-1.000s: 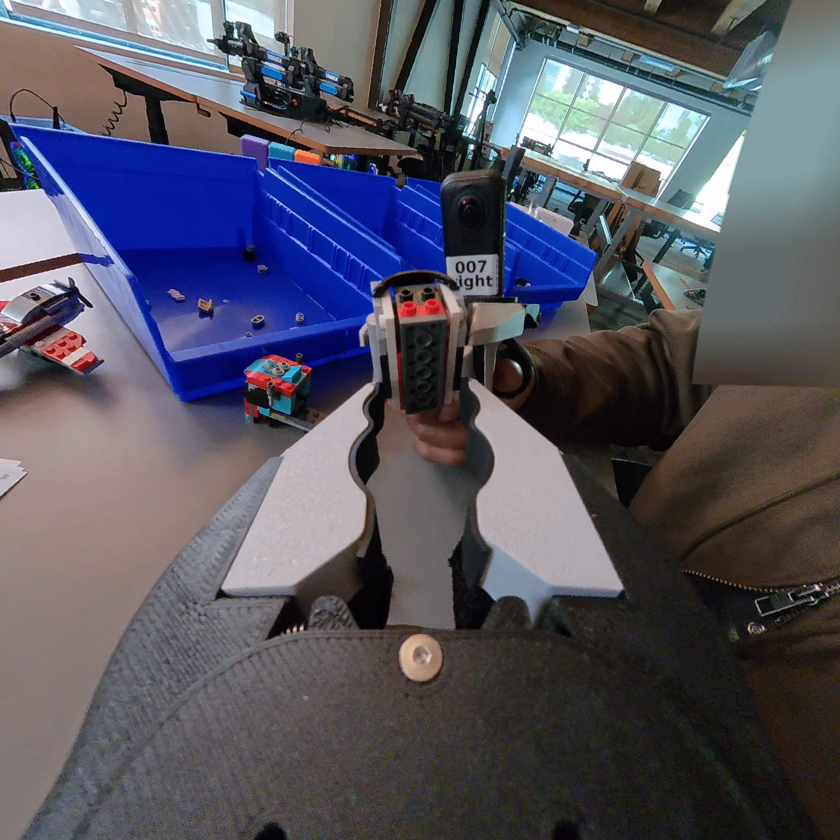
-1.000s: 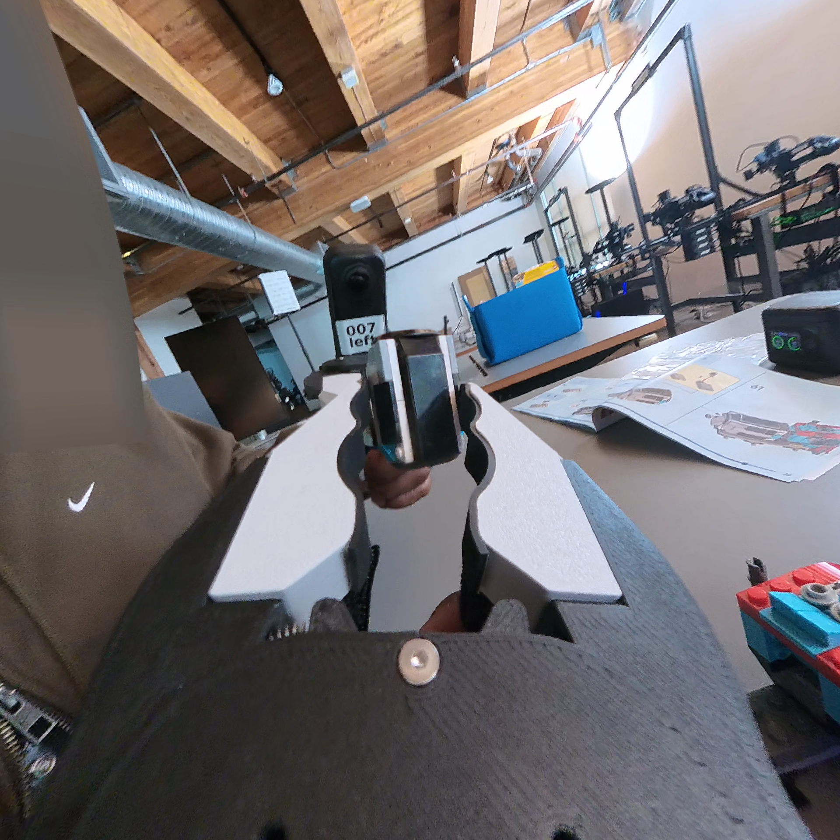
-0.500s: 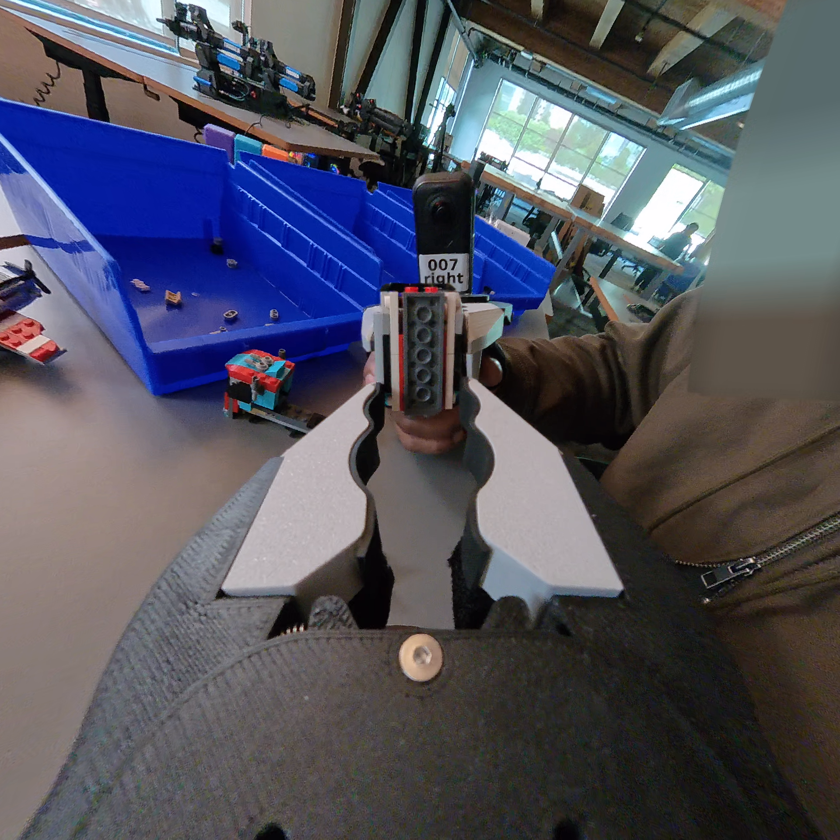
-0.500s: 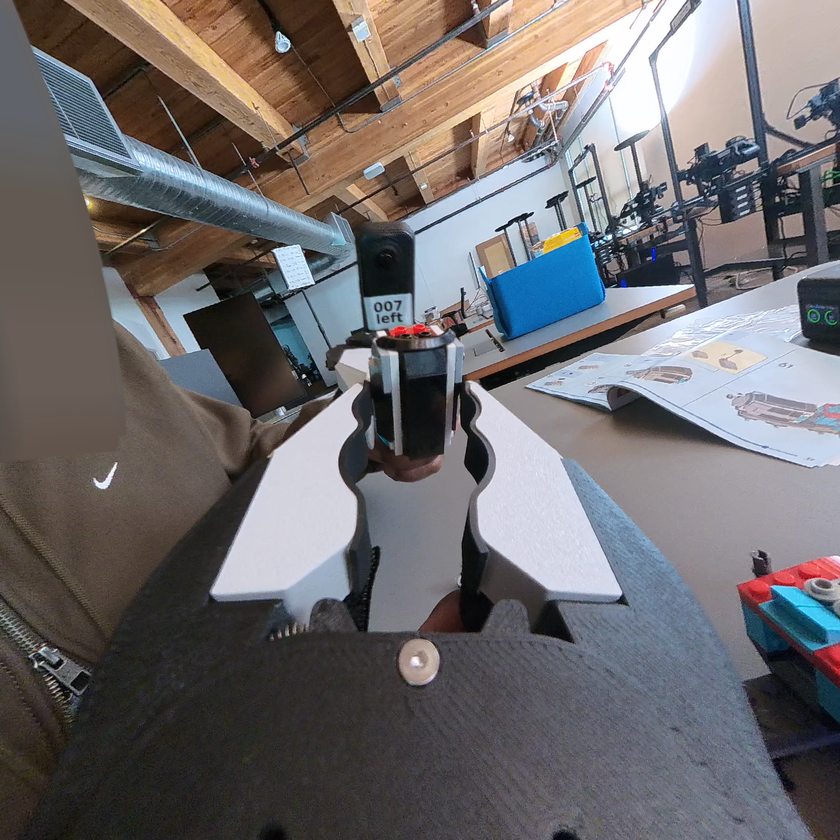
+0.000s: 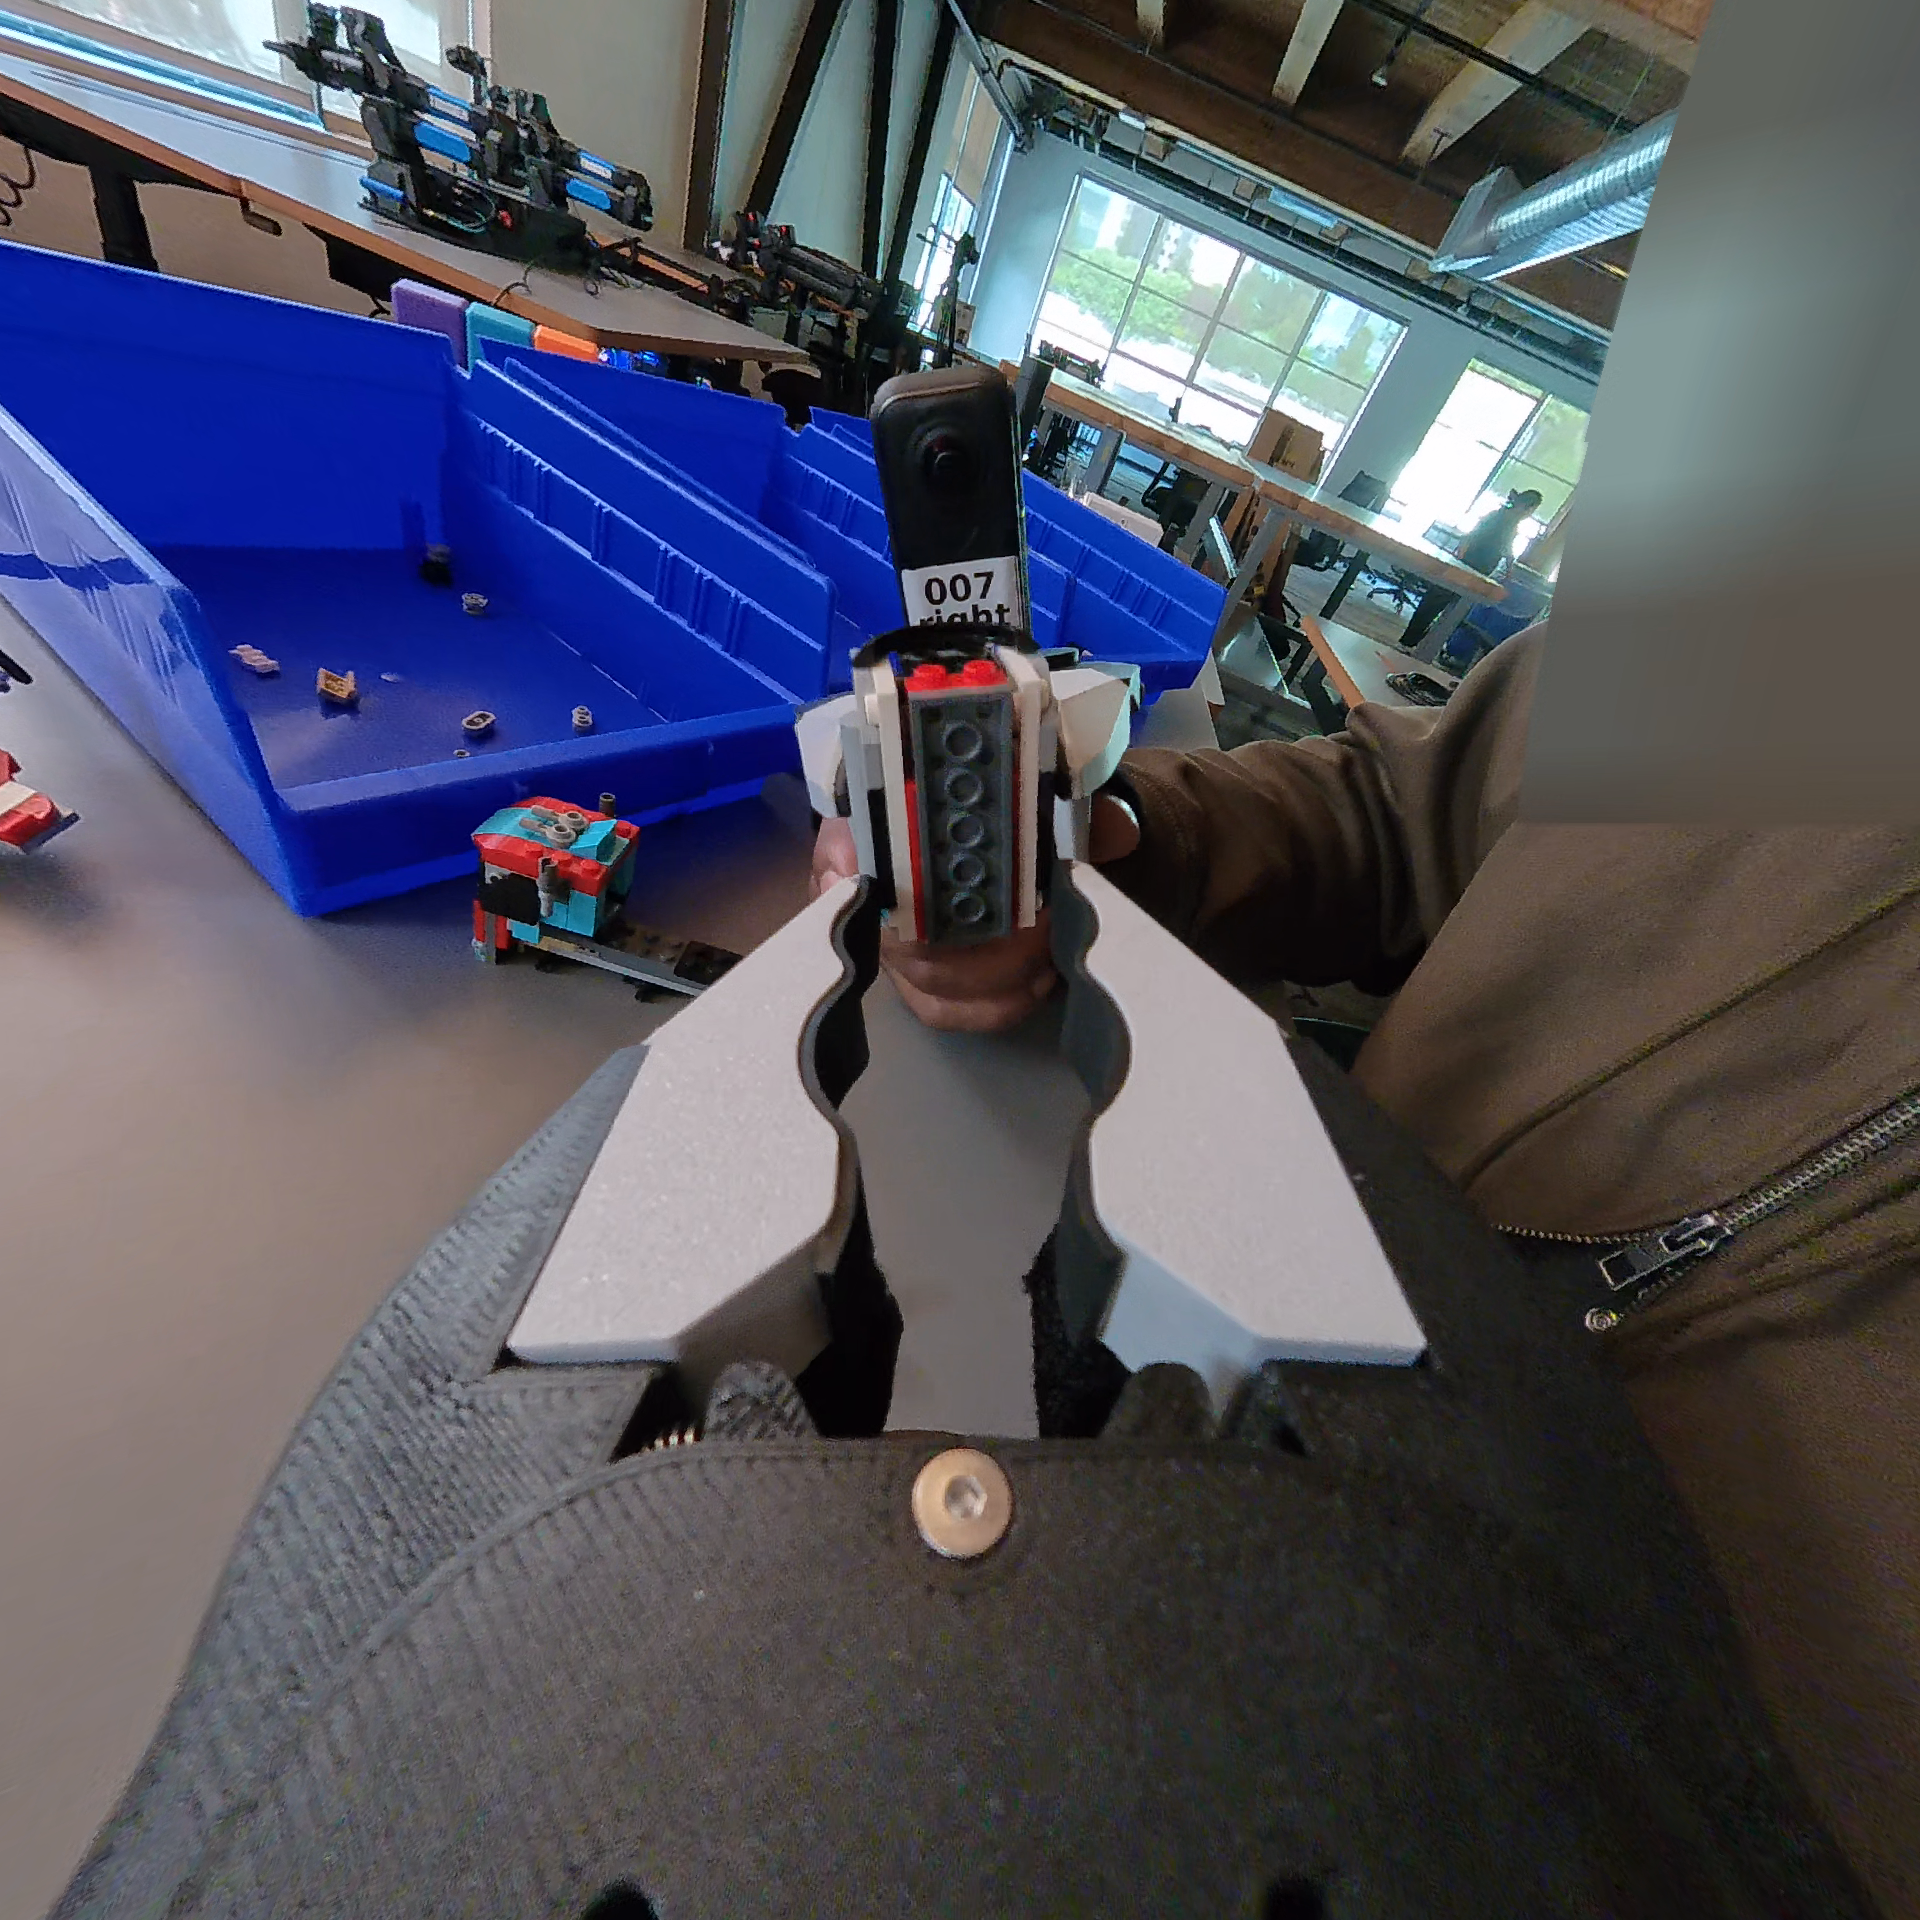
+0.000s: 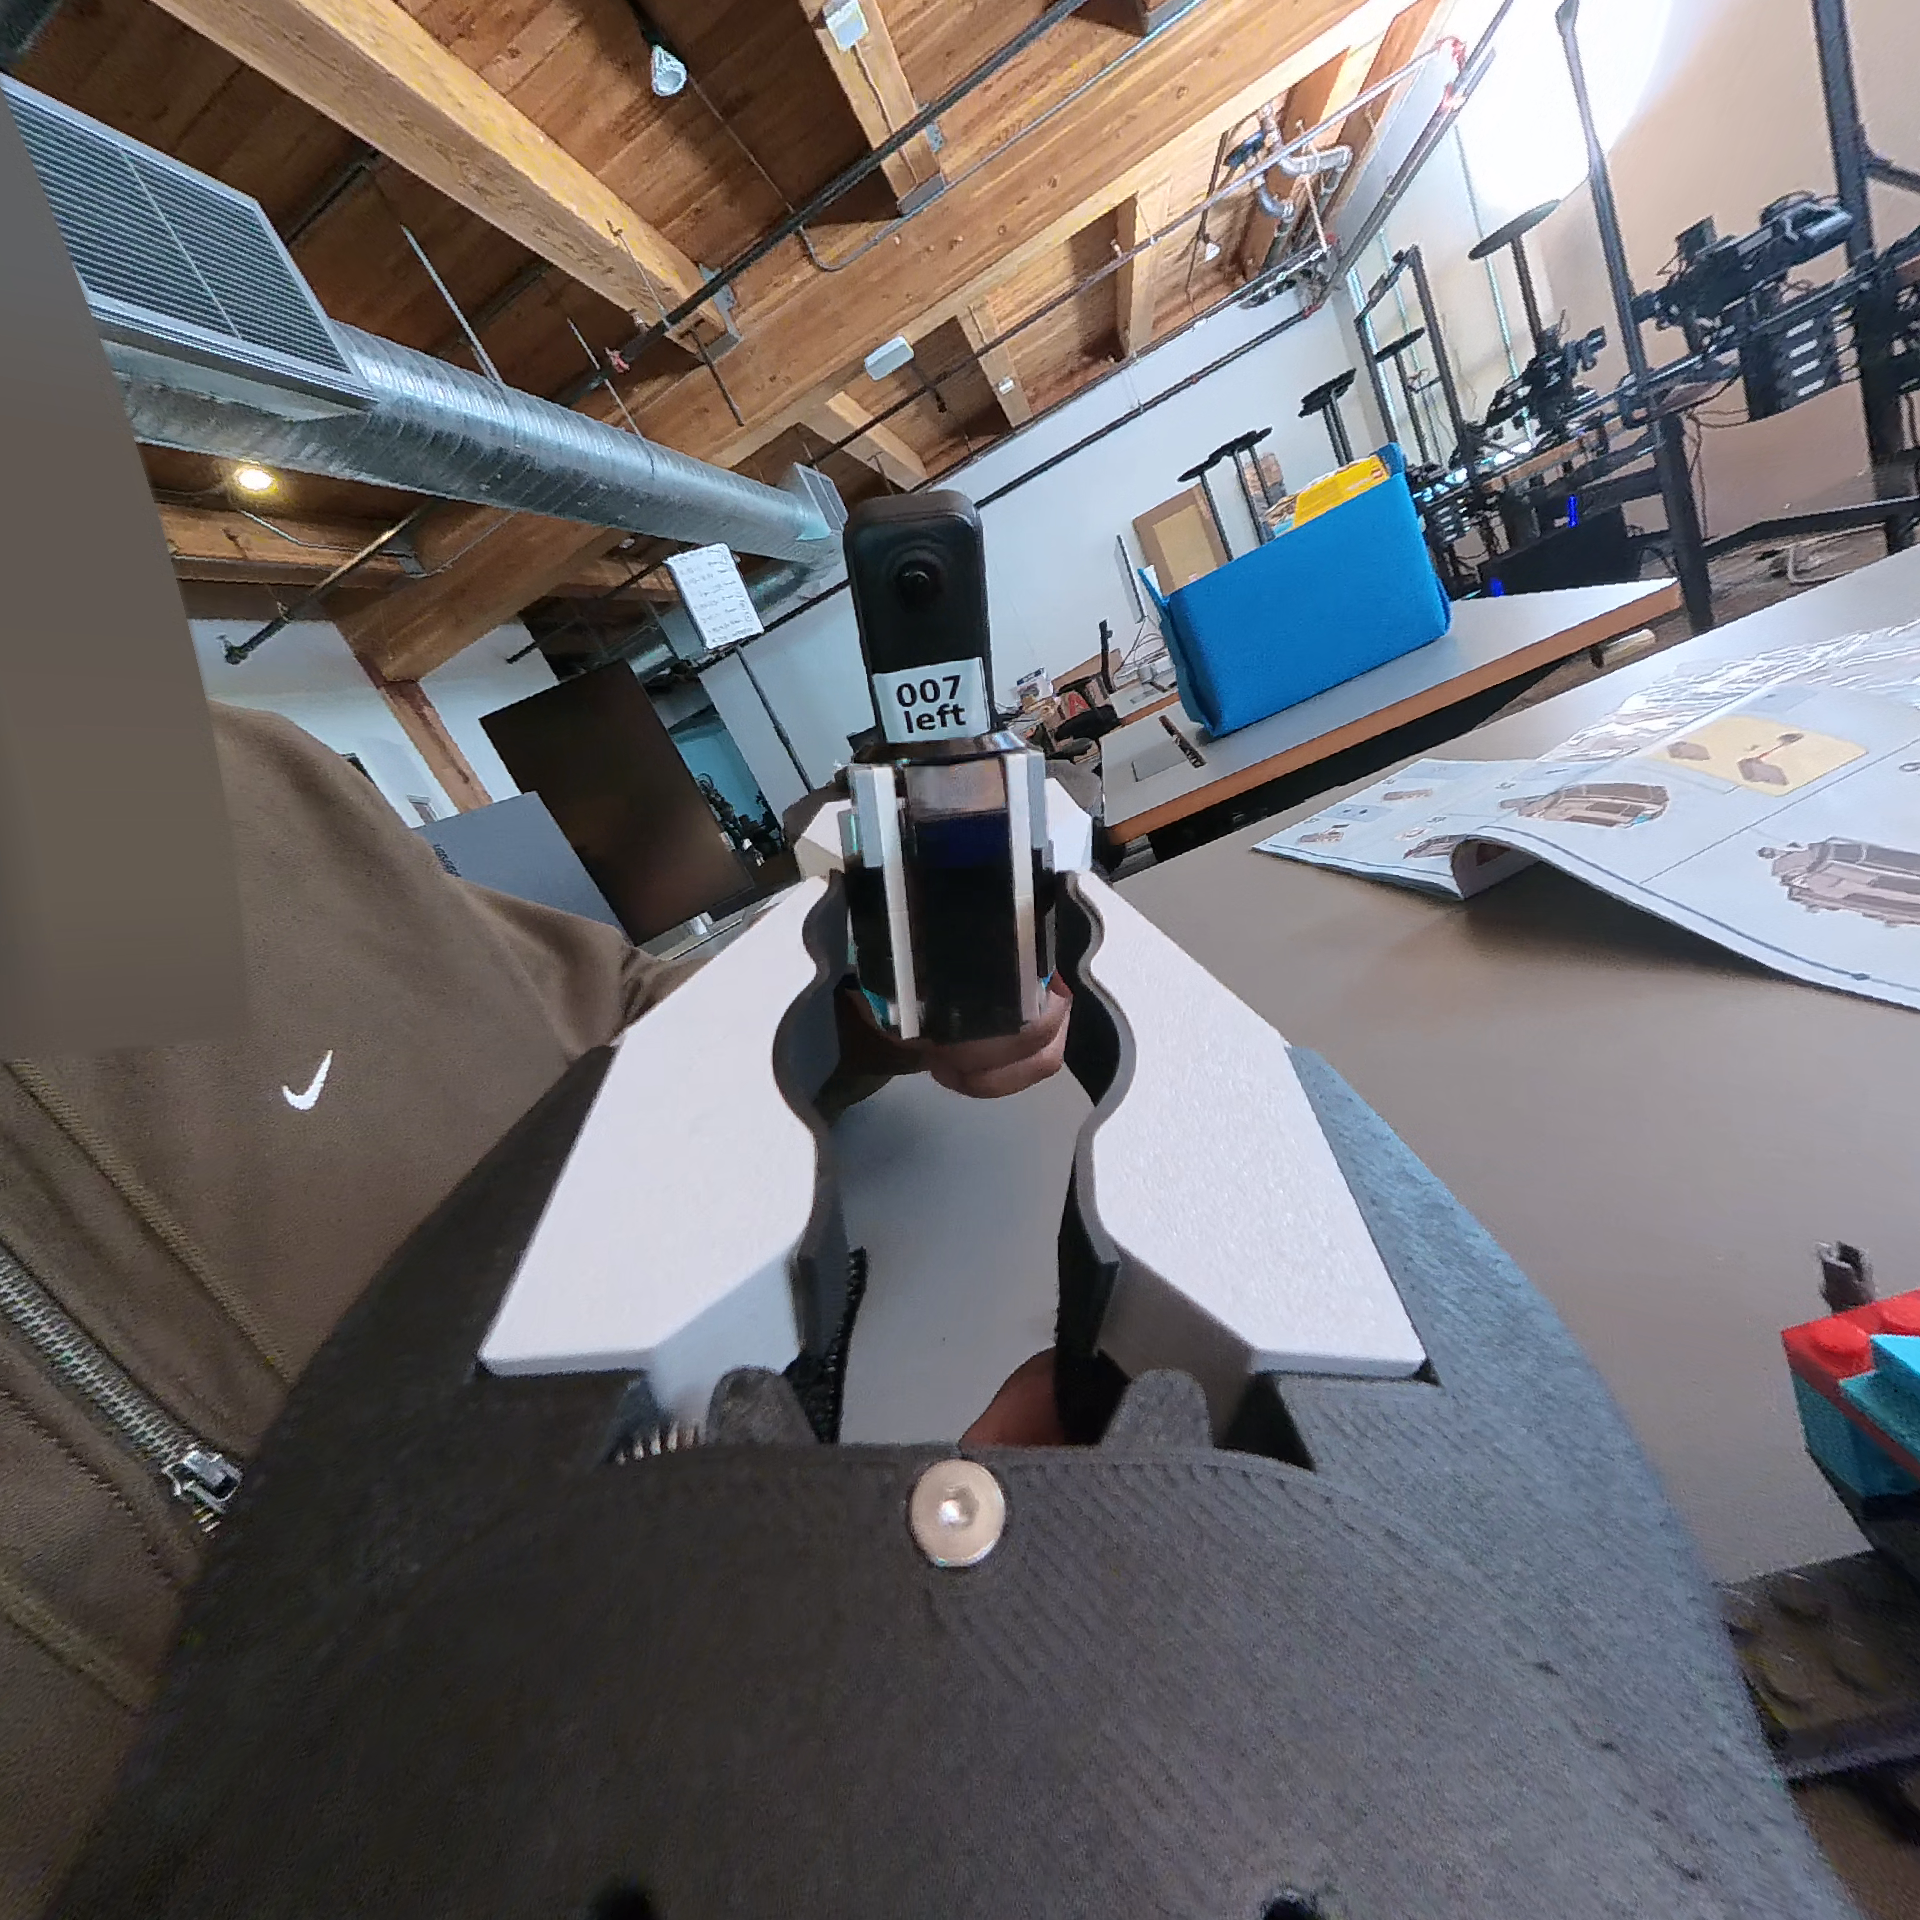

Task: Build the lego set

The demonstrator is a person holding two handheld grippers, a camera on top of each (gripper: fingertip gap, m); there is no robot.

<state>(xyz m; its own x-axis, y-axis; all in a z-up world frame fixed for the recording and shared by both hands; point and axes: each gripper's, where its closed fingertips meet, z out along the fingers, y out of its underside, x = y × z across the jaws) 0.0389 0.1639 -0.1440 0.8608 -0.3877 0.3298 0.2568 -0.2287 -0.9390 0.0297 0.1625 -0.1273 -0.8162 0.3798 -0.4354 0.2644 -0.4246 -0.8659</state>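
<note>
A small brick model [image 5: 966,821], white, red and black with a grey studded plate facing me, is held in the air between both grippers, which face each other. My left gripper [image 5: 961,904] is shut on its near end, pads against its white sides. The right gripper's fingers [image 5: 1101,717] flank it from behind, under that gripper's black camera [image 5: 951,488]. In the right wrist view the model [image 6: 961,914] shows a glossy black face. My right gripper [image 6: 945,935] is shut on it there. The left gripper's camera [image 6: 914,603] stands just behind.
Blue bins [image 5: 312,499] holding a few small loose parts stand on the grey table [image 5: 208,1091]. A teal and red brick build [image 5: 551,862] sits in front of them and also shows in the right wrist view [image 6: 1860,1392]. An open instruction booklet [image 6: 1662,831] lies at the right. The person's brown jacket [image 5: 1610,1039] is close by. My left and right fingertips are right by each other.
The model has turned from slightly skewed to square-on between the two grippers. Both views have shifted a little as the pair moved together. Both grasps hold unchanged.
</note>
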